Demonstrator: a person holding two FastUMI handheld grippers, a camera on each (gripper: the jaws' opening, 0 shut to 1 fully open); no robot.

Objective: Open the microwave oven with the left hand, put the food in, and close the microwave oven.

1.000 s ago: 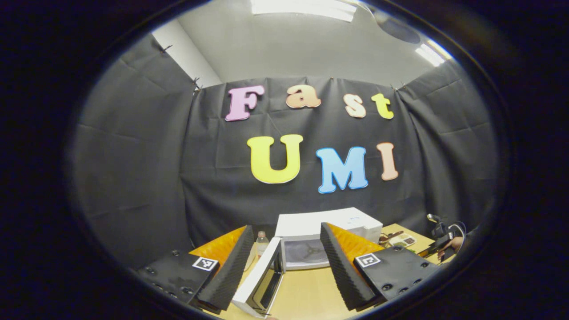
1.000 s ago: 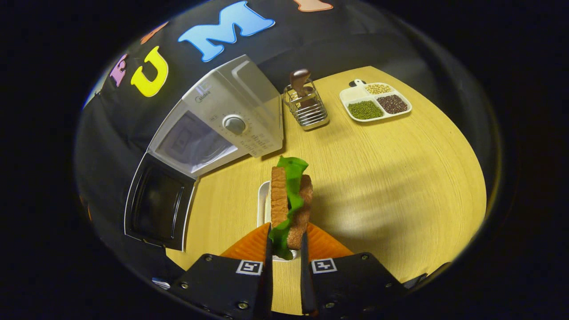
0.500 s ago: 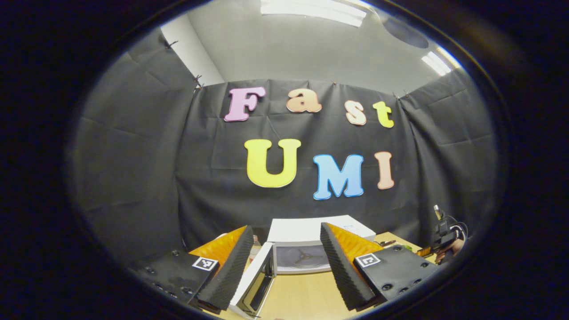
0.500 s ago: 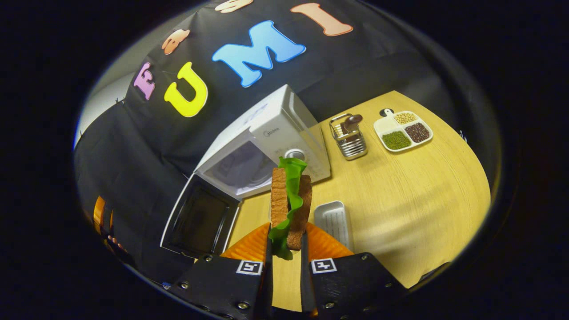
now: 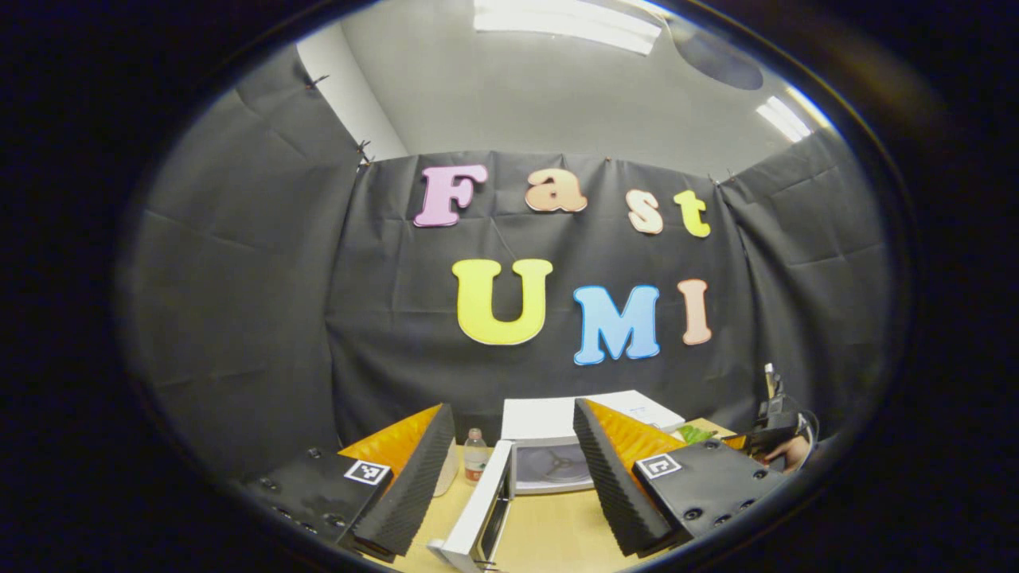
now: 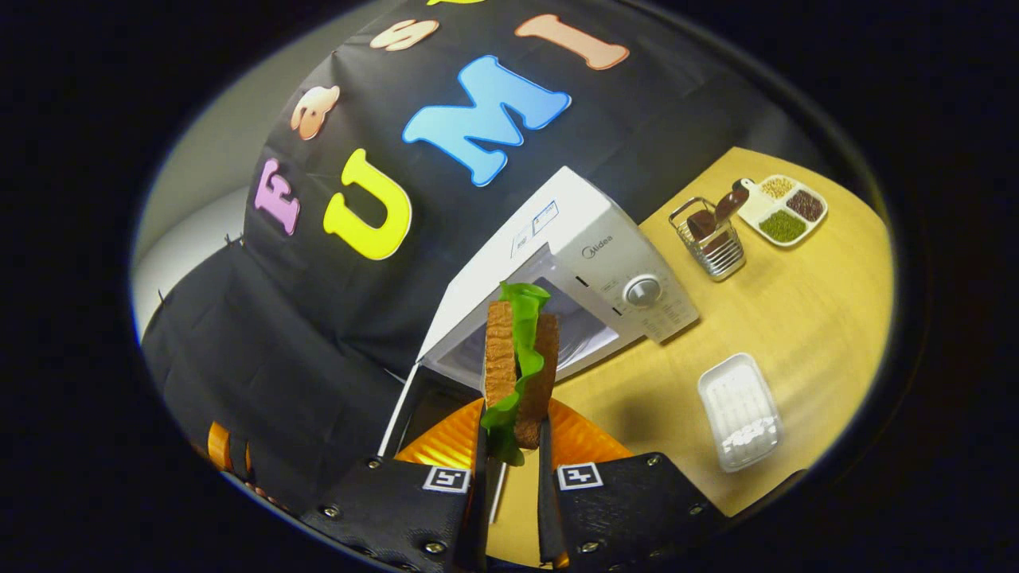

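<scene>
Rack (image 6: 711, 243) between microwave (image 6: 589, 263), tray (image 6: 784, 209)

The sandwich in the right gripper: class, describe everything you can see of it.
The sandwich is two slices of brown, coarse-looking bread with a bright green lettuce leaf between them, sticking out at top and bottom. It stands on edge, upright, clamped between the fingers of the right gripper, which press on both slices. It hangs in the air before the white microwave, whose door is open, and touches nothing else.

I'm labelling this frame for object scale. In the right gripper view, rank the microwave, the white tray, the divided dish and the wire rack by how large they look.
1. microwave
2. white tray
3. divided dish and wire rack: look alike, so unranked; both stand farther off than the tray.
</scene>
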